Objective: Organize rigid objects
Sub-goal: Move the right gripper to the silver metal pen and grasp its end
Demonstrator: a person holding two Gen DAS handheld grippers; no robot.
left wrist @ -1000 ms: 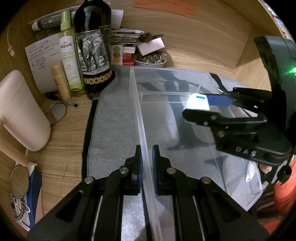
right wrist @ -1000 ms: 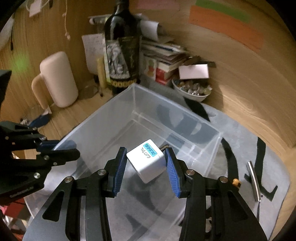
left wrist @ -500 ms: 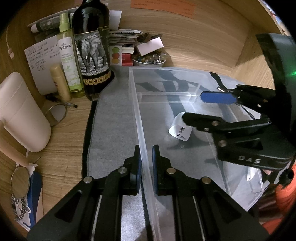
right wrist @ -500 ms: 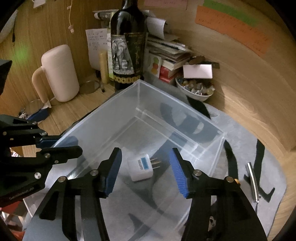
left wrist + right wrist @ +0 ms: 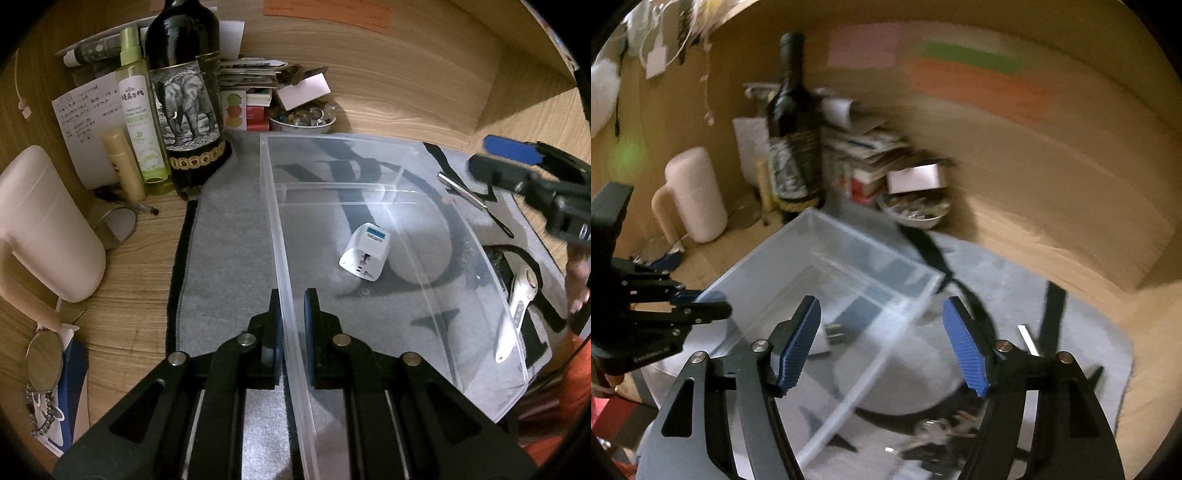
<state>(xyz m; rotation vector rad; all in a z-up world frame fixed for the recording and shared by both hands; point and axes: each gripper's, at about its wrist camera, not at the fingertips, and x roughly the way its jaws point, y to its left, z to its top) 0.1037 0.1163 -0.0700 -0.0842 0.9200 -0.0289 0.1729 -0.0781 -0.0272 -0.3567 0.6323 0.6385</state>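
A clear plastic bin (image 5: pixel 369 140) stands on a grey mat (image 5: pixel 229 236). My left gripper (image 5: pixel 293 321) is shut on the bin's left wall. A white plug adapter (image 5: pixel 365 251) lies on the bin floor; it shows partly behind my finger in the blurred right wrist view (image 5: pixel 827 338). My right gripper (image 5: pixel 882 343) is open and empty above the bin's right wall (image 5: pixel 871 365); it shows at the right edge of the left wrist view (image 5: pixel 532 173). A metal pen-like tool (image 5: pixel 469 195) and a white-handled tool (image 5: pixel 517 306) lie on the mat right of the bin.
A dark wine bottle (image 5: pixel 184 110), a green spray bottle (image 5: pixel 142 118), a small tube (image 5: pixel 123 162), a cream jug (image 5: pixel 40 229), stacked books (image 5: pixel 251 92) and a bowl of trinkets (image 5: pixel 303 120) crowd the back left. A wooden wall (image 5: pixel 424 81) runs behind. Keys (image 5: pixel 938 432) lie on the mat.
My right gripper opened and let the white adapter fall onto the bin floor, then drew back to the right. My left gripper kept its hold on the bin wall.
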